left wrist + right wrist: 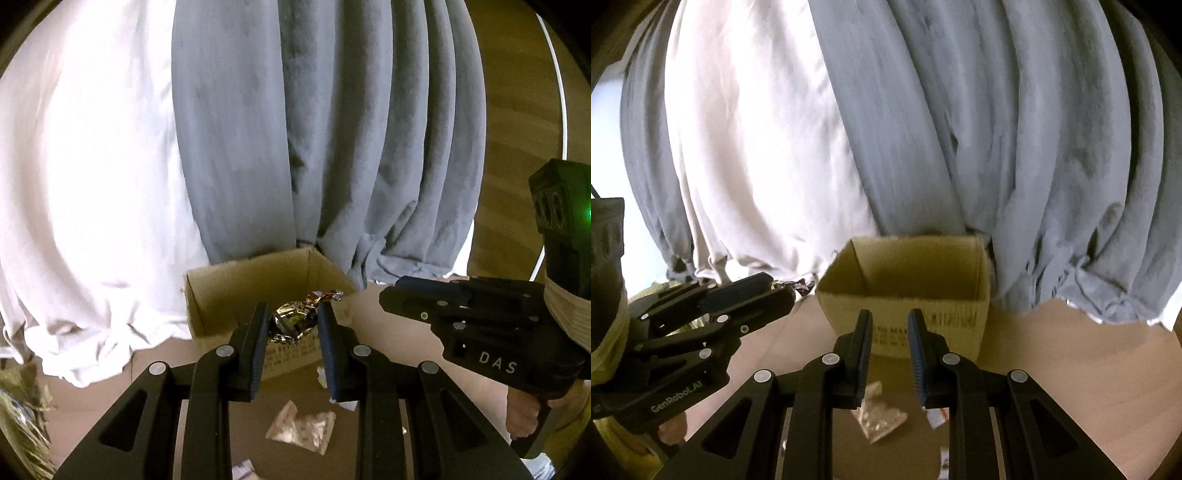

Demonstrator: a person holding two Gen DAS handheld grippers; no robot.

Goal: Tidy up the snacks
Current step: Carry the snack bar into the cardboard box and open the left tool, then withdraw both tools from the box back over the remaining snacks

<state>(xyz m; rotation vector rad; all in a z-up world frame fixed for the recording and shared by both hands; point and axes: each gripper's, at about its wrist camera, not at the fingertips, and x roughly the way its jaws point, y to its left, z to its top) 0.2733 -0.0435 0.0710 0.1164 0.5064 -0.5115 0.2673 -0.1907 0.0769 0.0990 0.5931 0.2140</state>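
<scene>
Through my left wrist camera, my left gripper pinches a crinkled gold-and-silver foil-wrapped candy between its blue pads, in front of the open brown cardboard box. My right gripper sits to the right. A pale pink snack packet lies on the tan tabletop below.

Through my right wrist camera, my right gripper has its jaws drawn close with nothing between them, before the same box. My left gripper carries the candy beside the box's left wall.

A cardboard box stands before the curtains, packets nearer.
</scene>
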